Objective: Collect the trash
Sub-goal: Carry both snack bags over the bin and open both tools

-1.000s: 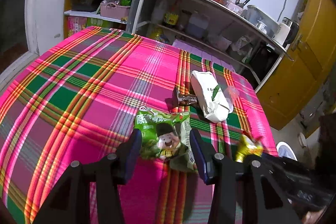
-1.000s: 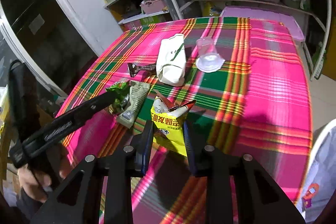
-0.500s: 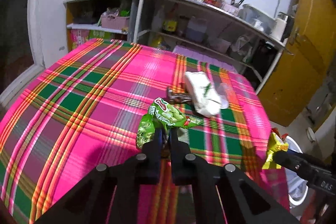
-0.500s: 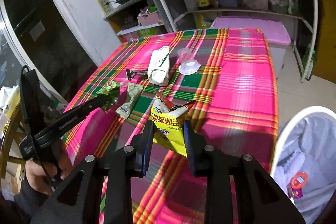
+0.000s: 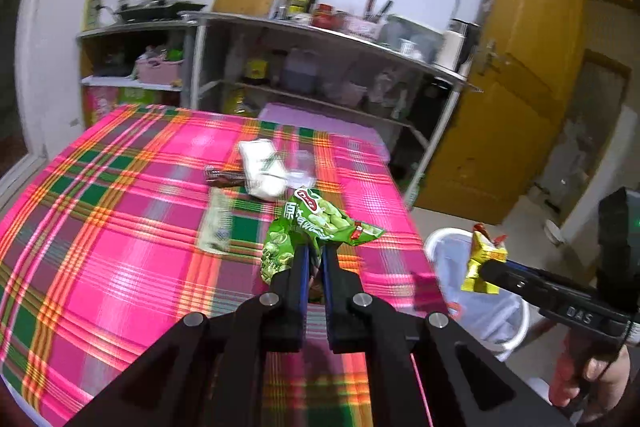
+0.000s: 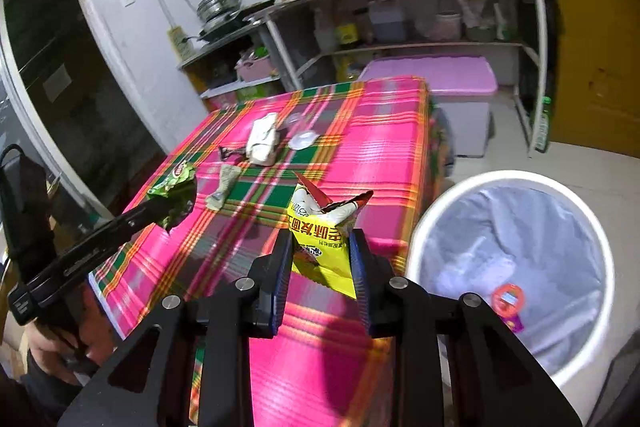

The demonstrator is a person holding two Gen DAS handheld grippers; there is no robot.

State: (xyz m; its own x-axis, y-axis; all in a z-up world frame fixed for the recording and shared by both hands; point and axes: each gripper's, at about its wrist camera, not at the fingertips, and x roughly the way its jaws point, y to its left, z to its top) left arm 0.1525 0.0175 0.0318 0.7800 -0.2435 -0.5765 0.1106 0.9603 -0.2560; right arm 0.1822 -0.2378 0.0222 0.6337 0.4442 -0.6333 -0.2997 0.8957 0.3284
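My left gripper (image 5: 315, 254) is shut on a green snack wrapper (image 5: 316, 223) and holds it up above the plaid table (image 5: 120, 247); it also shows in the right wrist view (image 6: 174, 195). My right gripper (image 6: 322, 239) is shut on a yellow snack packet (image 6: 324, 247), held near the table's edge beside the white trash bin (image 6: 516, 259). The packet (image 5: 484, 259) also shows in the left wrist view, over the bin (image 5: 476, 291). A white bag (image 5: 262, 171), a dark wrapper (image 5: 222, 177), a pale flat wrapper (image 5: 218, 223) and a clear cup (image 6: 300, 131) lie on the table.
The bin has a pale liner and some trash at the bottom (image 6: 508, 301). Metal shelves (image 6: 400, 27) with bottles and jars stand behind the table. A purple-lidded box (image 6: 432, 87) sits beyond the far edge. A yellow door (image 5: 512, 87) is to the right.
My left gripper has shut on the green wrapper and lifted it off the table, moving right. My right gripper has carried the yellow packet up and right, next to the bin.
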